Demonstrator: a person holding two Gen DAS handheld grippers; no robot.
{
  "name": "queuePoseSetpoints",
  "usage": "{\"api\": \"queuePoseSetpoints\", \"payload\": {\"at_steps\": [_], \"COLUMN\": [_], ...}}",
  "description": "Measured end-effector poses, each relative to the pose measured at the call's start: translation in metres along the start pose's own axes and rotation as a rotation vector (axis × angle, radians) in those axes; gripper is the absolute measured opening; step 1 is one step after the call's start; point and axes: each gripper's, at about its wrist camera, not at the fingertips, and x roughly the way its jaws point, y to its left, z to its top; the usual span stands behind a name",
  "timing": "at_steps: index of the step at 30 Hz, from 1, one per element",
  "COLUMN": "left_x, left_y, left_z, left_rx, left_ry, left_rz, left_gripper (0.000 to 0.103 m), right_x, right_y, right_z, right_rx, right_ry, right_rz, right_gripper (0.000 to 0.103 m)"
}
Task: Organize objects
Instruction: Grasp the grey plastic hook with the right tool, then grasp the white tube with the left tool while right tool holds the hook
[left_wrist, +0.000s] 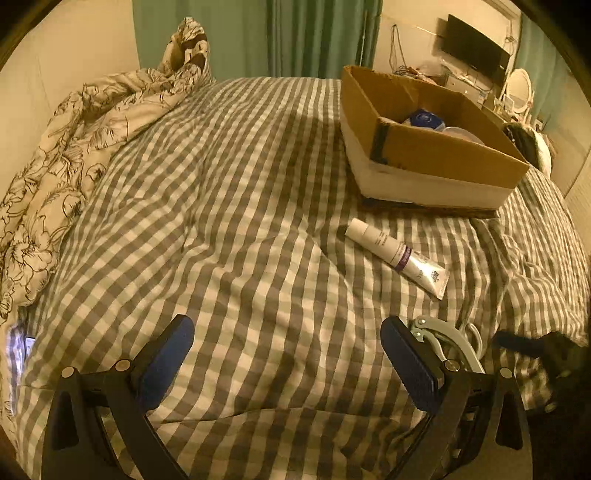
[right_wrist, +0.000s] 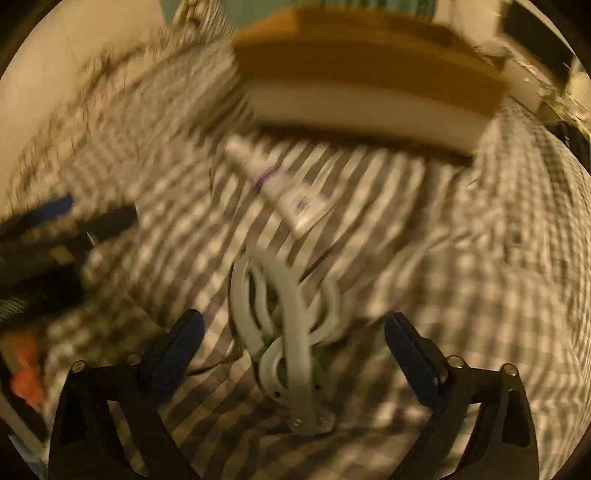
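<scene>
A white tube with a purple band (left_wrist: 397, 256) lies on the checked bedspread (left_wrist: 240, 221) just in front of a cardboard box (left_wrist: 424, 170). It also shows, blurred, in the right wrist view (right_wrist: 275, 188). A pale grey pair of scissors with looped handles (right_wrist: 291, 332) lies between the right gripper's (right_wrist: 293, 334) open fingers; part of it shows in the left wrist view (left_wrist: 448, 341) beside the right finger. My left gripper (left_wrist: 286, 336) is open and empty above the bedspread. The right gripper shows dimly in the left wrist view (left_wrist: 532, 347).
The box (right_wrist: 369, 85) holds a blue-lidded jar (left_wrist: 424, 120) and a clear container (left_wrist: 461, 133). A floral duvet (left_wrist: 74, 155) is piled at the left. Green curtains (left_wrist: 295, 33), a wall TV (left_wrist: 476, 48) and a mirror (left_wrist: 519, 88) stand beyond the bed.
</scene>
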Motion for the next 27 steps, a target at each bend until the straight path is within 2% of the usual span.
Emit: {"api": "queuePoseSetpoints", "payload": {"at_steps": [3,5,7,9,11,12,13,15,20,24,27], "left_x": [0.003,0.005,0.005,0.004,0.003,0.002,0.002,0.001,-0.001,-0.004,-0.001], "left_y": [-0.001,-0.002,-0.002,-0.001,0.000,0.001,0.000,-0.001,-0.011,-0.025,-0.040], "left_z": [-0.001,-0.001,-0.001,-0.001,-0.001,-0.002,-0.002,-0.003,-0.002,0.002,0.013], "left_rx": [0.009,0.014,0.012,0.006,0.003,0.002,0.002,0.008,0.044,0.086,0.094], "left_ry": [0.005,0.012,0.014,0.008,0.007,0.007,0.006,0.005,-0.002,-0.014,-0.023], "left_rz": [0.004,0.011,0.013,0.011,0.012,0.016,0.019,0.021,0.042,0.051,0.025], "left_gripper": [0.103,0.103,0.103,0.103,0.103,0.103,0.103,0.103,0.103,0.103,0.103], "right_x": [0.012,0.016,0.016,0.010,-0.005,-0.013,-0.022,-0.036,-0.046,-0.068,-0.085], "right_y": [0.009,0.010,0.007,0.004,0.001,0.000,-0.003,-0.013,-0.032,-0.038,-0.056], "right_z": [-0.003,-0.006,-0.007,-0.009,-0.012,-0.012,-0.013,-0.014,-0.010,0.006,0.018], "right_rx": [-0.037,-0.043,-0.030,-0.011,-0.002,0.005,0.018,0.051,0.122,0.123,0.138], "right_ry": [0.035,0.047,0.048,0.023,-0.041,-0.075,-0.107,-0.149,-0.168,-0.234,-0.274], "right_rz": [-0.018,-0.038,-0.058,-0.061,-0.088,-0.101,-0.098,-0.083,-0.038,-0.046,-0.060], "right_gripper": [0.087,0.080,0.064,0.061,0.055,0.040,0.013,0.012,0.012,0.012,0.012]}}
